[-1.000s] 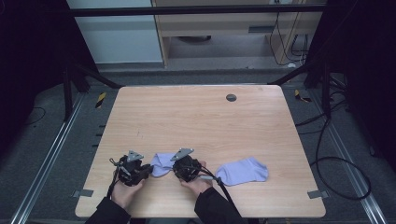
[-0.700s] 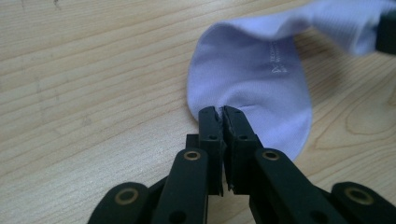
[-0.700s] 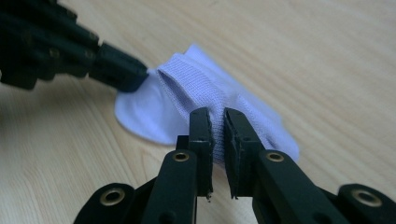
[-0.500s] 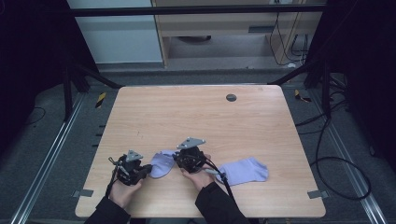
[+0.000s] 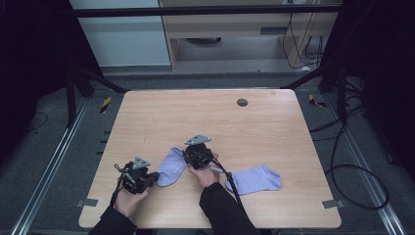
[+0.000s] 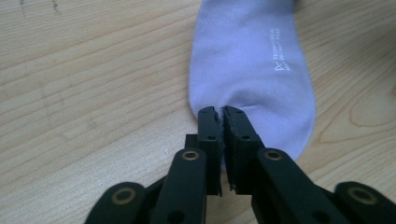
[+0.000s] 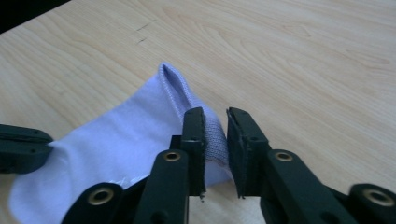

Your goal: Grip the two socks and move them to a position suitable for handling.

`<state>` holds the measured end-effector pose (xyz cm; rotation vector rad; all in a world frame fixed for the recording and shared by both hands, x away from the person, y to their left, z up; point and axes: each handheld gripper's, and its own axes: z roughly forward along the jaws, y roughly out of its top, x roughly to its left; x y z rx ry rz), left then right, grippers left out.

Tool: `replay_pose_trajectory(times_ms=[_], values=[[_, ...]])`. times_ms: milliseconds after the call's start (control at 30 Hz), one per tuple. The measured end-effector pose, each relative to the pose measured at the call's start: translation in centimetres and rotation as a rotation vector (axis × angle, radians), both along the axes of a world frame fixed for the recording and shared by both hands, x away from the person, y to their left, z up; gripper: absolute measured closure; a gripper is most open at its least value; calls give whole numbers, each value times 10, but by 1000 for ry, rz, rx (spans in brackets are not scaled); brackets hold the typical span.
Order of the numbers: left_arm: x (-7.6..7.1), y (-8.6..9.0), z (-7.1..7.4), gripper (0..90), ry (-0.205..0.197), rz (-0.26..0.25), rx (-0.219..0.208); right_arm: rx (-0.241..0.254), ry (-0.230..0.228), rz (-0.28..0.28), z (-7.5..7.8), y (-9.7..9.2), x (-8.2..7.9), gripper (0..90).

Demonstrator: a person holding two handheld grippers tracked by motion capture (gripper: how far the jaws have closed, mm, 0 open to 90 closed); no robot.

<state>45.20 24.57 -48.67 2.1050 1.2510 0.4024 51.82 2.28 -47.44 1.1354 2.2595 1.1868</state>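
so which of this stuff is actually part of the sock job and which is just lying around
In the job:
- sock, stretched between both grippers
- left gripper, shut on its toe end
- right gripper, jaws just opening at its cuff

Lying about:
- second sock, flat beside the right forearm
- round dark disc near the table's far edge

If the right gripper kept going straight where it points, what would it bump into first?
Probably the lilac sock: its cuff edge already sits between the right gripper jaws. Past that lies bare table.

One sock [image 5: 172, 165] lies between the two tools, another sock [image 5: 254, 179] right of both.
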Motion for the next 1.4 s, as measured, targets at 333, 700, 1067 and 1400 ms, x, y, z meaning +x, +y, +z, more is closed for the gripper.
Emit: replay_pose_trajectory(times_ms=[333, 700, 1067, 1400], values=[[-9, 8, 10, 621, -52, 71, -37, -26, -58, -30, 8, -15, 8, 606], [-9, 0, 2, 636, -10, 60, 1, -88, 40, -44, -14, -23, 21, 650], [-4, -5, -1, 844, 31, 46, 5, -88, 101, -49, -23, -26, 24, 865], [5, 7, 12, 887, -23, 71, 7, -11, 76, -14, -7, -35, 1, 879]])
